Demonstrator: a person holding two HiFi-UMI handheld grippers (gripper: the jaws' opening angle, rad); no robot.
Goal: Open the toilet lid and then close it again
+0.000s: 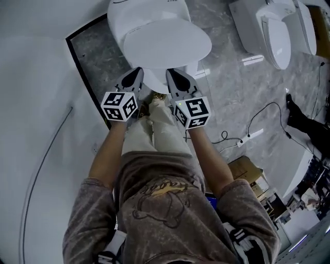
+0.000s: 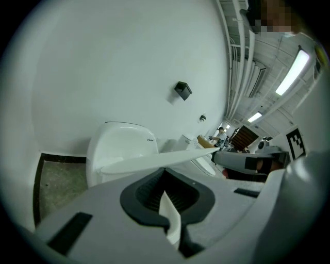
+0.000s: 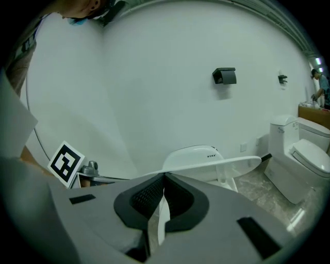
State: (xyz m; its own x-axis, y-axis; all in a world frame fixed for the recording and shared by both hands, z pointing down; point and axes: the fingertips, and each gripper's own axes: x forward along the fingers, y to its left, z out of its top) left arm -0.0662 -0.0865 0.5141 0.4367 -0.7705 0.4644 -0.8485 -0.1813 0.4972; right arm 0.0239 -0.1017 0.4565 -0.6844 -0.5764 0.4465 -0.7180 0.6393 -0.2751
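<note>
The white toilet [image 1: 149, 13] stands against the wall, and its oval lid [image 1: 166, 42] is lifted partway off the bowl. In both gripper views the lid [image 2: 154, 162] [image 3: 216, 165] shows edge-on as a thin white plate, level with the jaw tips. My left gripper [image 1: 135, 76] [image 2: 166, 175] is at the left of the lid's front rim. My right gripper [image 1: 172, 76] [image 3: 164, 178] is at the right of that rim. Both have their jaws shut with nothing clamped between them. The contact with the lid's underside is hidden.
A second toilet [image 1: 276, 31] [image 3: 304, 154] stands to the right on the marble floor. Cables and a power strip [image 1: 250, 136] lie further right, near a cardboard box [image 1: 247, 170]. A black box [image 3: 224, 76] hangs on the wall. A white wall runs along the left.
</note>
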